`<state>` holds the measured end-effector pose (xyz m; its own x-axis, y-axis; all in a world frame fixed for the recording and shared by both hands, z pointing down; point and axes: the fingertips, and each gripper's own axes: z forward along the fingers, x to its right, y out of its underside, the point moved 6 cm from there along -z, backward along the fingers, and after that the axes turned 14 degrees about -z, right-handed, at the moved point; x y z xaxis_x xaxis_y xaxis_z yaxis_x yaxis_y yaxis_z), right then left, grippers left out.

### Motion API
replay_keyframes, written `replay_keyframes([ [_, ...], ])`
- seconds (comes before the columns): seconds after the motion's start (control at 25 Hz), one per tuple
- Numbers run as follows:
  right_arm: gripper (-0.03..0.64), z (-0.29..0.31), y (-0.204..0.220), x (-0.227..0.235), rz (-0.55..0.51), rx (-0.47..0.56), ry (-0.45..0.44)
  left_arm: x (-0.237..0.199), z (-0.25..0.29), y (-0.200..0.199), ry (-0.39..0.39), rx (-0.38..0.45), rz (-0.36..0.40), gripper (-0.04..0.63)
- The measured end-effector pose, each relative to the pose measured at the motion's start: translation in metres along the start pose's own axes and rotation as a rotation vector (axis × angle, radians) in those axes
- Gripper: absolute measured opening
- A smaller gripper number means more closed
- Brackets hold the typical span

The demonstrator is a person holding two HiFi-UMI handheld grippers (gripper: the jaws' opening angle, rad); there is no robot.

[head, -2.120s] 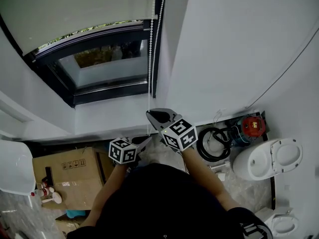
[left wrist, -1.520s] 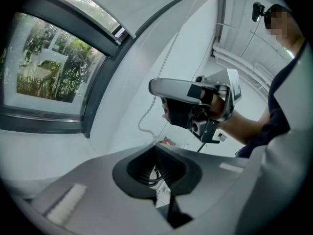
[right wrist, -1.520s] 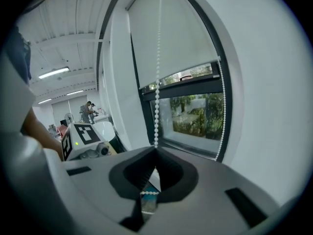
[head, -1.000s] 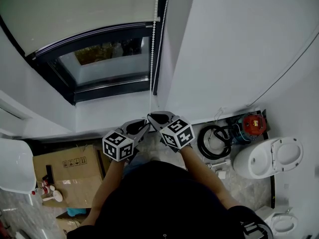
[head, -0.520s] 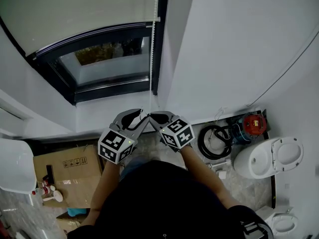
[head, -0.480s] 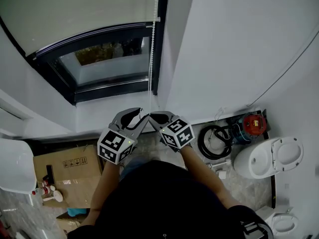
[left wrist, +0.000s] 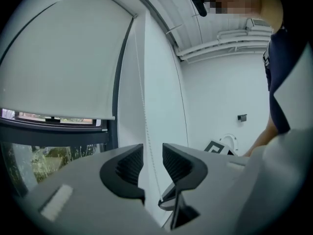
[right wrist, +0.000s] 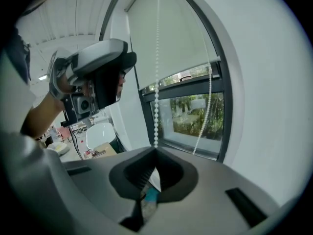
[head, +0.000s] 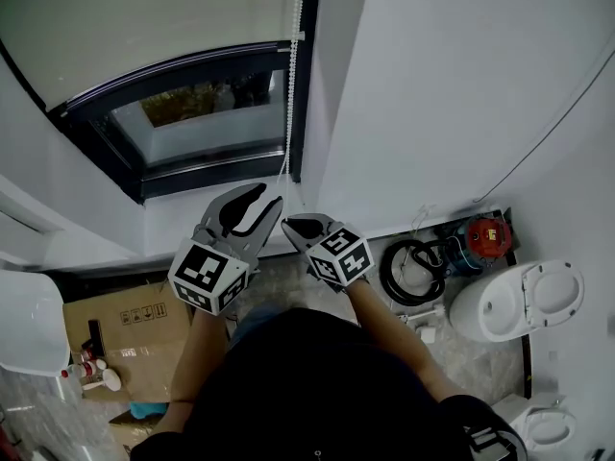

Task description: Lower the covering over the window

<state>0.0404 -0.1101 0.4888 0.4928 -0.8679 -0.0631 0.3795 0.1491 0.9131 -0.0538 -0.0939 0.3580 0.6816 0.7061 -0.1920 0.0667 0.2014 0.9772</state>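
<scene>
Now: right gripper (right wrist: 155,151) clamped on the white bead chain (right wrist: 157,82), low on its loop, jaws fully together around the strand. Left gripper (left wrist: 152,153) sits just beside it and higher. Its jaws are apart and have just been opening. A strand of the chain runs through the gap, pads not pressing it. Chain hangs along the right side of the black window frame (head: 192,176). Off-white fabric roller blind (head: 144,17) covers the upper window. A band of glass below its bottom bar is uncovered.

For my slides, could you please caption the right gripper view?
Right gripper pinching the bead chain beneath a partly lowered blind, left gripper hovering nearby.
</scene>
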Motion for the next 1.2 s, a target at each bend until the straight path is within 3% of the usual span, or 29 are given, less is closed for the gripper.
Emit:
replay_keyframes([
  [0.24, 0.012, 0.001, 0.001, 0.0, -0.002, -0.001, -0.002, 0.0, 0.019, -0.002, 0.043, 0.001, -0.03, 0.114],
  [0.52, 0.012, 0.0, 0.002, -0.002, -0.001, 0.003, -0.003, -0.009, 0.043, 0.007, 0.059, -0.025, -0.131, 0.113],
  [0.6, 0.012, 0.0, 0.002, -0.001, -0.001, 0.006, -0.002, -0.009, 0.046, 0.005, 0.058, -0.015, -0.143, 0.074],
  [0.64, 0.012, 0.0, 0.002, 0.0, 0.0, 0.007, -0.002, -0.009, 0.047, 0.005, 0.06, -0.009, -0.15, 0.014],
  [0.72, 0.012, 0.0, 0.002, 0.001, 0.005, 0.005, -0.004, -0.01, 0.047, 0.005, 0.072, 0.004, -0.172, 0.012],
  [1.2, 0.012, 0.012, 0.053, -0.01, 0.008, -0.204, -0.064, -0.017, 0.048, 0.068, 0.093, -0.101, -0.315, 0.011],
])
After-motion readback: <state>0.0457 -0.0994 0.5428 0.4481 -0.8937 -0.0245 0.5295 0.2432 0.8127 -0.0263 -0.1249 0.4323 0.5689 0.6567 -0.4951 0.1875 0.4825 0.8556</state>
